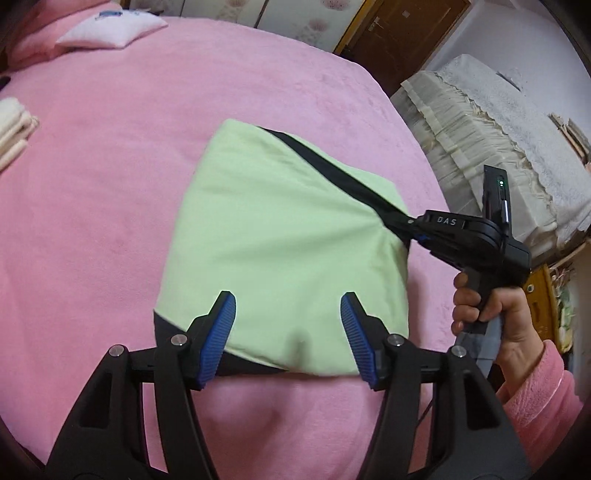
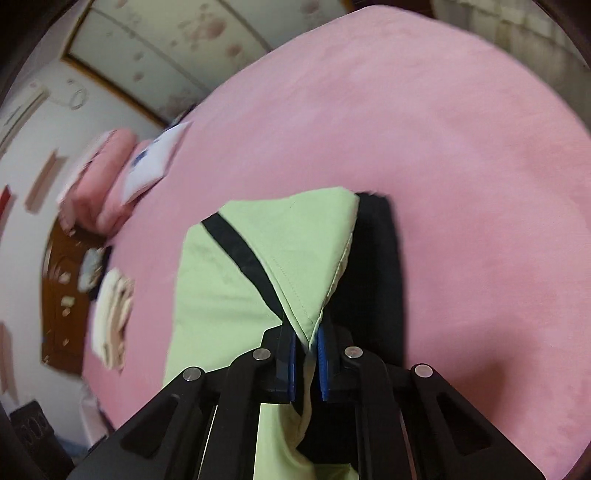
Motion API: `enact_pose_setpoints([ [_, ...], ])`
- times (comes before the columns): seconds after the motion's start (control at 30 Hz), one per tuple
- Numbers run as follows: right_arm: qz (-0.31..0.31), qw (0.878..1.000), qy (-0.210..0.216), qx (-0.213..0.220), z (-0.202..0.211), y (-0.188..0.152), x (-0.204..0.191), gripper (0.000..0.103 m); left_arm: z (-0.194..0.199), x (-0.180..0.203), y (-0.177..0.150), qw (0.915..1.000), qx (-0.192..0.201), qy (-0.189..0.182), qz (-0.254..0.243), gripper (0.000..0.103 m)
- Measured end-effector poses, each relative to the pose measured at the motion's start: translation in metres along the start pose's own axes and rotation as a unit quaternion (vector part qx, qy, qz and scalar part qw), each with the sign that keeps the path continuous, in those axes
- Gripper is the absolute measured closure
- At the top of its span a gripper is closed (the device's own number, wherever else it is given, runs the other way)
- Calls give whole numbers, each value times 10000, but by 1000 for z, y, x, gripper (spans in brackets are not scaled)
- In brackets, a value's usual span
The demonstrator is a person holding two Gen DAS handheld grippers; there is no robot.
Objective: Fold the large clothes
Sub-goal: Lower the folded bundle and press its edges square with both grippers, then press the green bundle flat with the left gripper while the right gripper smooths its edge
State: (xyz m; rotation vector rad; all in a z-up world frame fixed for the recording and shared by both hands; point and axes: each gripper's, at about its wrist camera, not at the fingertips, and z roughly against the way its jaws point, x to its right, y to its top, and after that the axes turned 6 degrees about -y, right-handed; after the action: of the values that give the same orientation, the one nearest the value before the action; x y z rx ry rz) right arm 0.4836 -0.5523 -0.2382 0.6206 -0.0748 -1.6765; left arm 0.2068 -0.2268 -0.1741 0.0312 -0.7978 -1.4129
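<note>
A light green garment (image 1: 280,236) with a black strip and black underside lies partly folded on the pink bed (image 1: 110,184). My left gripper (image 1: 288,314) is open, its blue pads (image 1: 225,325) hovering over the garment's near edge, holding nothing. My right gripper (image 1: 410,225) is shut on the garment's right corner and lifts it off the bed. In the right wrist view the right gripper (image 2: 306,343) pinches a green fold (image 2: 295,280) between its blue pads, with black fabric (image 2: 376,266) beside it.
A pink and white pillow (image 1: 110,29) lies at the head of the bed. A stack of folded cream cloths (image 1: 13,125) sits at the left edge. A lace-covered piece of furniture (image 1: 498,140) stands to the right of the bed.
</note>
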Motion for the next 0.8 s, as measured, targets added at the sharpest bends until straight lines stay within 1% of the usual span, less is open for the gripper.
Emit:
enact_pose_setpoints([
  [0.07, -85, 9997, -242, 59, 5, 4, 11, 95, -6, -3, 4, 10000, -30, 11, -20, 47],
  [0.13, -37, 9980, -603, 158, 6, -4, 21, 95, -15, -6, 6, 9999, -126, 67, -41, 47],
  [0.17, 102, 9964, -824, 156, 0, -7, 22, 95, -19, -11, 5, 9998, -187, 84, -31, 47],
  [0.2, 141, 9956, -929, 13, -6, -6, 29, 95, -24, -12, 4, 9995, -296, 105, -19, 47],
  [0.27, 25, 9956, -839, -423, -17, -7, 38, 95, -33, -16, 1, 9990, -411, 173, -11, 47],
  [0.3, 9, 9955, -765, -558, -19, -9, 38, 93, -42, -22, 4, 9986, -468, 237, -25, 47],
  [0.33, 2, 9958, -706, -577, -15, -12, 36, 90, -46, -24, 4, 9981, -513, 325, -69, 47],
  [0.37, -5, 9962, -699, -528, -8, -13, 35, 87, -52, -24, 7, 9975, -538, 438, -124, 47],
  [0.43, -45, 9958, -838, -354, 11, -16, 34, 65, -54, -26, 14, 9968, -509, 576, -225, 47],
  [0.5, -1, 9952, -982, -11, 39, -15, 31, 60, -58, -31, 21, 9968, -467, 588, -260, 47],
  [0.53, 81, 9954, -936, 169, 51, -19, 21, 60, -59, -34, 26, 9970, -452, 559, -272, 47],
  [0.57, 238, 9960, -809, 310, 63, -24, 10, 60, -61, -35, 33, 9972, -440, 540, -274, 47],
  [0.6, 379, 9963, -683, 355, 70, -18, -1, 60, -64, -37, 37, 9974, -426, 517, -280, 47],
  [0.63, 603, 9966, -445, 339, 73, -26, -10, 60, -65, -40, 39, 9976, -413, 474, -305, 49],
  [0.67, 790, 9964, -202, 244, 75, -25, -11, 60, -71, -40, 42, 9977, -422, 394, -362, 63],
  [0.7, 970, 9952, 46, 78, 71, -32, -16, 60, -81, -36, 46, 9974, -484, 345, -415, 75],
  [0.73, 1116, 9934, 240, -116, 63, -41, -20, 63, -91, -37, 46, 9962, -615, 373, -491, 88],
  [0.77, 1242, 9913, 298, -331, 54, -53, -24, 66, -100, -37, 46, 9948, -651, 497, -598, 88],
  [0.8, 1322, 9898, 225, -485, 46, -63, -25, 78, -106, -35, 44, 9934, -625, 616, -737, 88],
])
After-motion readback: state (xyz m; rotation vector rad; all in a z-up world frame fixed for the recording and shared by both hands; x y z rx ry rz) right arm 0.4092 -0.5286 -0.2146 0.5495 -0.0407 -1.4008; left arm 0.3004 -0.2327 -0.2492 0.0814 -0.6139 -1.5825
